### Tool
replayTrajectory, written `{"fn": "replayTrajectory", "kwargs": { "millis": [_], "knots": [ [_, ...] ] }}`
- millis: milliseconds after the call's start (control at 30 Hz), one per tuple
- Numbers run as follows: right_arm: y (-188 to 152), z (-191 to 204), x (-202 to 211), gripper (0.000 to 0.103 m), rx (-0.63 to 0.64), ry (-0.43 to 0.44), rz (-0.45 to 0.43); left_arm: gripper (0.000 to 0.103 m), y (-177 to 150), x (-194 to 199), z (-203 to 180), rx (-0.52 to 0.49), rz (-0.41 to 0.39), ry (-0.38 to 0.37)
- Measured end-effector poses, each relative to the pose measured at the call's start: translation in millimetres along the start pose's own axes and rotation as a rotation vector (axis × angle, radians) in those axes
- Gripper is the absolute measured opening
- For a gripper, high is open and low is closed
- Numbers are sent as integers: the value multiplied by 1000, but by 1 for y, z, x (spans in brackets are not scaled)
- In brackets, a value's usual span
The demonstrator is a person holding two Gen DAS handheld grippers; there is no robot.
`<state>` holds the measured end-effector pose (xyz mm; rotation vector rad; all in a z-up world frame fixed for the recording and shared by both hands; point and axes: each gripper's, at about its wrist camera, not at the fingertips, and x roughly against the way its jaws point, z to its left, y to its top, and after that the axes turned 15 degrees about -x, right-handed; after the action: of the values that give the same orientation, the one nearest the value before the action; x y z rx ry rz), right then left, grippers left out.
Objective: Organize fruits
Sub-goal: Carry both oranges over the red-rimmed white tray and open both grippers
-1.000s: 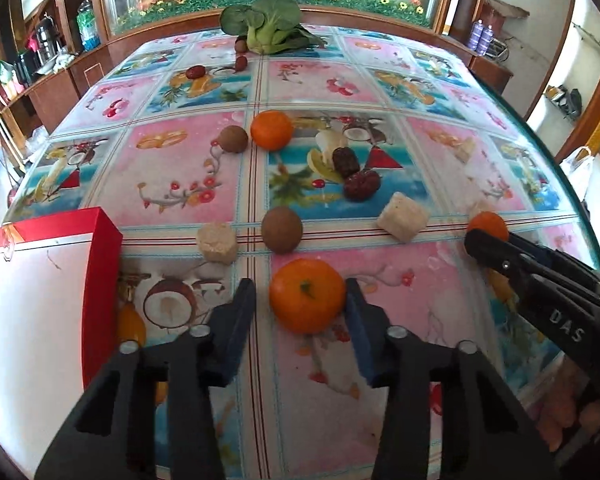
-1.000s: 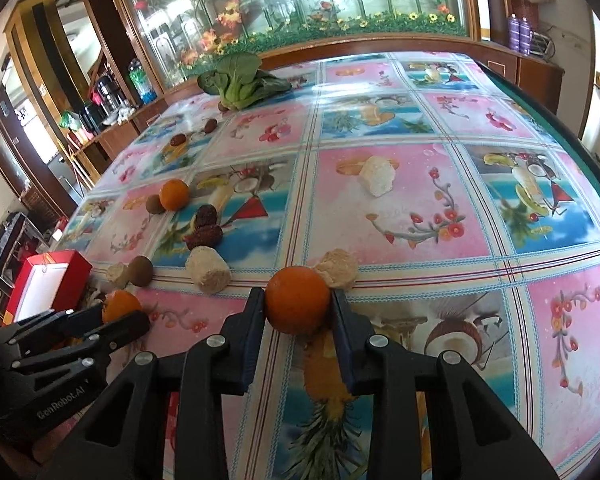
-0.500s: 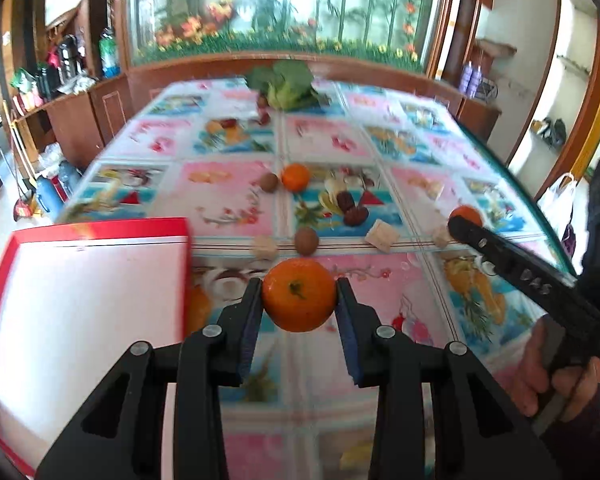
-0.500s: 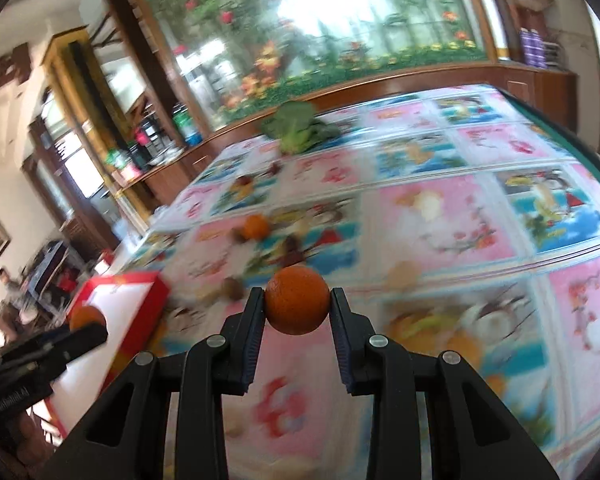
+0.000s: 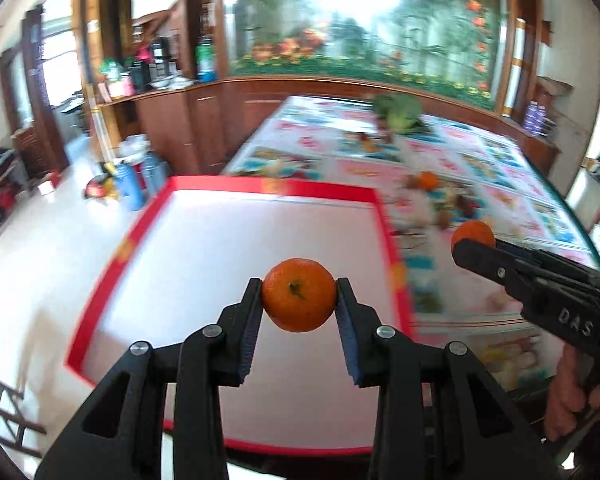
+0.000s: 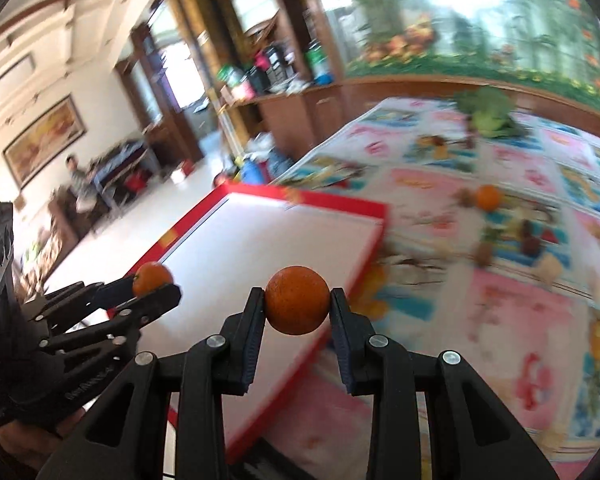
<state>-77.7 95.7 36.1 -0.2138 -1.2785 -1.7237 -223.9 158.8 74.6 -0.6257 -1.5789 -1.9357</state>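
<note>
The left hand-held gripper (image 5: 298, 305) is clamped on a mandarin (image 5: 298, 300), pads pressing its two sides, stem end facing the camera. It hangs over the white floor of the red-rimmed box (image 5: 235, 248), near its right half. The right hand-held gripper (image 6: 297, 307) grips a second mandarin (image 6: 297, 300) the same way, over the box's near right corner, close to the rim.

To do this step well, I would carry both fruits well inside the rim, the right one most of all, since it sits close to the edge. Lower each until it nearly touches the floor before easing the pads apart; a round fruit let go from height would likely roll. Set them apart from each other so the fingers do not clash.

Both mandarins look small, round, bright orange and firm, with finely dimpled skin. Another orange fruit (image 6: 488, 197) and some brown items lie far right on the desk (image 6: 520, 320), blurred.
</note>
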Motion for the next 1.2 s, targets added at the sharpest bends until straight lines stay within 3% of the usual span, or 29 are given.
{"fn": "replayTrajectory", "kwargs": {
  "millis": [100, 267, 467, 633, 700, 767, 833, 1033, 1200],
  "knots": [
    [-3, 14, -22, 32, 26, 10, 68, 38, -11, -4, 17, 22, 25, 48],
    [-19, 25, -43, 32, 27, 6, 165, 38, -24, -16, 35, 68, 71, 66],
    [-29, 24, -38, 34, 51, -39, 176, 39, -32, -28, 38, 80, 119, 86],
    [-31, 24, -29, 34, 92, -42, 149, 47, -33, -34, 35, 72, 152, 115],
    [-30, 18, -22, 44, 72, -15, 120, 58, -33, -34, 37, 88, 162, 130],
    [-29, 8, -11, 49, 41, 22, 74, 76, -32, -34, 39, 114, 161, 141],
    [-28, 0, -3, 49, 33, 40, 34, 82, -31, -32, 37, 127, 150, 157],
    [-30, -22, 26, 53, 44, -5, -66, 85, -17, -26, 4, 22, 89, 190],
    [-37, -66, 61, 53, -26, -97, -123, 90, 0, -19, -31, -107, 25, 174]
  ]
}}
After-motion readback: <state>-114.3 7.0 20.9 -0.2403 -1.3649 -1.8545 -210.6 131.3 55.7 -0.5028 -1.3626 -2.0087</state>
